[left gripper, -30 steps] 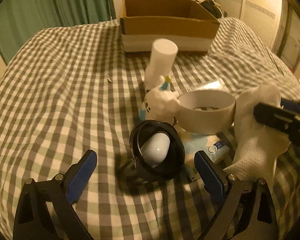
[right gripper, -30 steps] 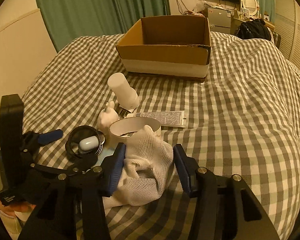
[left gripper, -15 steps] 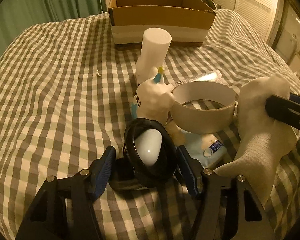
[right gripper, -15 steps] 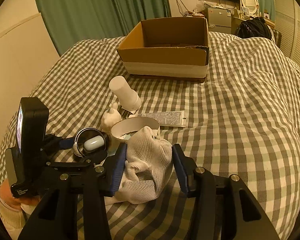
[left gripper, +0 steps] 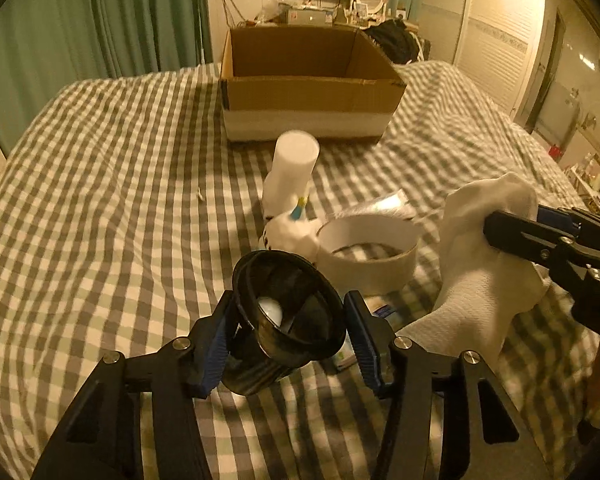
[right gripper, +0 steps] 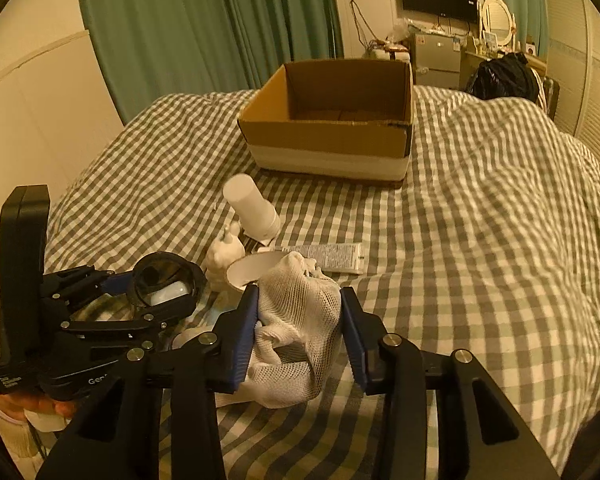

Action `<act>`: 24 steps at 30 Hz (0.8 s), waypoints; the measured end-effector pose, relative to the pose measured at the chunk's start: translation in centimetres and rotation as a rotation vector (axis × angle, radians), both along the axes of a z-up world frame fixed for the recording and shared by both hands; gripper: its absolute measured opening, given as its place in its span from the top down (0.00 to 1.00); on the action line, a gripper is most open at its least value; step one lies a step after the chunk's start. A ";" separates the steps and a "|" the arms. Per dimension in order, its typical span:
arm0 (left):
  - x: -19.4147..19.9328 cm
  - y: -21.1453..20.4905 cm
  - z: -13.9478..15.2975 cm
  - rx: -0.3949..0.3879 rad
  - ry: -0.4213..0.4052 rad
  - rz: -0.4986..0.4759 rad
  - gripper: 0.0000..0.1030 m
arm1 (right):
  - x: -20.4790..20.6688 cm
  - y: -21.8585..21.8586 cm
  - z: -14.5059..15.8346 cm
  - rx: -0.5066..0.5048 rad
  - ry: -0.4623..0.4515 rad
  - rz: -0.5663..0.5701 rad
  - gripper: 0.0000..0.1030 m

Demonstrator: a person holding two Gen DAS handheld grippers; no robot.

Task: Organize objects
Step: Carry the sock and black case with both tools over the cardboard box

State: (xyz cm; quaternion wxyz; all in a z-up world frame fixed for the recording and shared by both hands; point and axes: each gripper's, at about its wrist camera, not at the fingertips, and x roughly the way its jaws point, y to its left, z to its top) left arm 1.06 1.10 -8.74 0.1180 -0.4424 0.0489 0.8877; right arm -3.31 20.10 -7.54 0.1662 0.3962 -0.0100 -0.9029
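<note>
Cup [left gripper: 288, 312], the black one with a small white piece [left gripper: 271, 309] loose inside, sits between the blue pads of your left gripper [left gripper: 286, 338], its mouth tipped back toward that camera; the jaws are closing on its sides, the left pad against the wall and the right pad at the rim, though you cannot tell from here how firm the hold is. From the right wrist view the cup [right gripper: 165, 282] seems raised a little off the bedspread [right gripper: 480, 220], but that is a judgement, not a certainty. Your right gripper [right gripper: 298, 332] has its jaws closing on the white mesh cloth [right gripper: 300, 320], which bunches between both pads and trails down onto the bed. What the coming move turns on is the box [left gripper: 308, 84]: it lies straight ahead of both grippers, well apart from them, open side up, with its long side across your line of travel. Between the cup and the box stand the figurine [left gripper: 290, 232], the tape ring [left gripper: 366, 256] and the leaning white tube [left gripper: 290, 172], so you would likely need to carry the cup over them and not through. Your left hand's load sits in line with the box's near wall, while the right's lies off to the side, just beside the ring. Keep the cup's mouth up, or the white piece may roll out.
</note>
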 end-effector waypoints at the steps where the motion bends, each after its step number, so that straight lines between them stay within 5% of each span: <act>1: 0.1 -0.1 0.4 0.003 0.009 0.001 0.47 | 0.1 0.0 0.3 0.001 0.008 -0.001 0.62; 16: -0.5 -0.1 10.2 0.039 0.175 -0.001 0.47 | 0.9 0.1 8.1 0.054 0.196 0.010 0.63; 24: -4.3 0.6 15.6 0.073 0.264 -0.014 0.47 | -1.8 0.7 13.5 0.098 0.304 0.002 0.63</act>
